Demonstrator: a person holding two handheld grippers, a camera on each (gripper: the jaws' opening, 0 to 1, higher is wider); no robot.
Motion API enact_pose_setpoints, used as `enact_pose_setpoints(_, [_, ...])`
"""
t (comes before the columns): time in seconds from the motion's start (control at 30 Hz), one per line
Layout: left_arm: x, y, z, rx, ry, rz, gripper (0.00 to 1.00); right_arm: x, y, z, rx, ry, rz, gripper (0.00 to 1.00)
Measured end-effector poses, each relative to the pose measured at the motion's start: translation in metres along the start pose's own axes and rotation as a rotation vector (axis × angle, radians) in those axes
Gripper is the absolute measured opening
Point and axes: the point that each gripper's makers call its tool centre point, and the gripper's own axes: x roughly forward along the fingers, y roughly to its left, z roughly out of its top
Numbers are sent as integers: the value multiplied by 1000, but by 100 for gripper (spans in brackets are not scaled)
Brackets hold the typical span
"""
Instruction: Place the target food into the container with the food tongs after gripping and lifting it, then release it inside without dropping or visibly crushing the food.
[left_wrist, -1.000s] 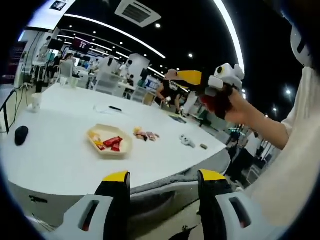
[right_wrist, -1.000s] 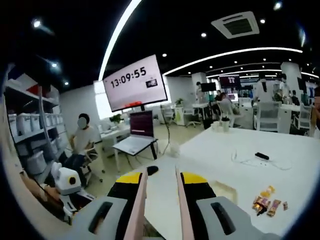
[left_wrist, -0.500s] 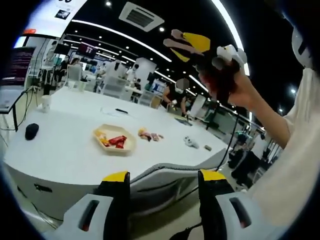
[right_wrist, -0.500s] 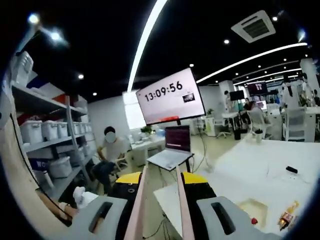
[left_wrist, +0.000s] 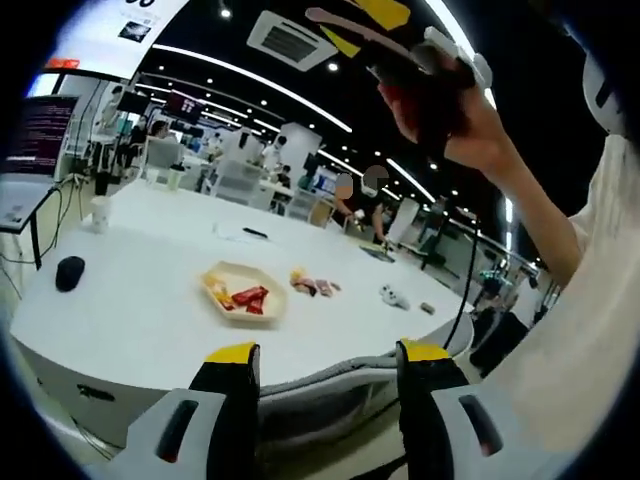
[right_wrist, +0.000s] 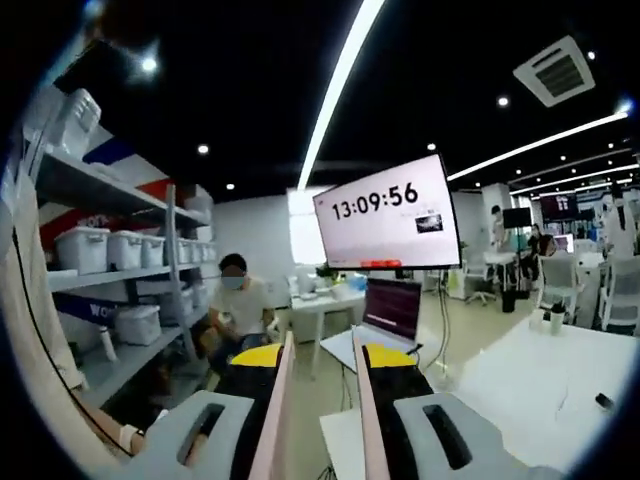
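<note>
Pink food tongs (right_wrist: 318, 400) sit clamped in the right hand-held gripper (right_wrist: 318, 362); left hand-held gripper (left_wrist: 327, 352) gapes.

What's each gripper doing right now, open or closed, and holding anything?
Left gripper: jaws open, holding nothing, above the near edge of the white table.
Right gripper: jaws shut on the food tongs, raised high.

Open yellow-tipped left gripper (left_wrist: 325, 372) low over the near edge of the curved white table (left_wrist: 130, 320). Mid-table, shallow beige tray (left_wrist: 243, 294) with red packets; loose wrapped snacks (left_wrist: 312, 284) beside. Raised above: right gripper (left_wrist: 400, 45) holding pinkish tongs (left_wrist: 345, 22).
</note>
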Motion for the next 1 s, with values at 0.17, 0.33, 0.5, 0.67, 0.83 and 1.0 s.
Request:
enact_pose_setpoints(0.17, [11,18,12,-8,-9,10,54,25,-15,7,-2,-15,23,30])
enact_pose_setpoints(0.33, [19,41,28,-22,-19,17,54,62,-33,17,33,-56,45,30])
enact_pose_setpoints(0.5, [21,63,31,-38,-13,22,54,99,-48,9,36,-52,63,30])
enact_pose_setpoints(0.67, [22,84,36,-62,-11,24,54,103,-68,-11,19,-15,53,30])
enact_pose_setpoints(0.83, [32,93,36,-65,27,-13,54,64,-107,-19,19,-10,-66,31])
enact_pose_setpoints(1.0, [55,92,35,-46,82,-78,54,13,-145,-24,-9,15,-203,31])
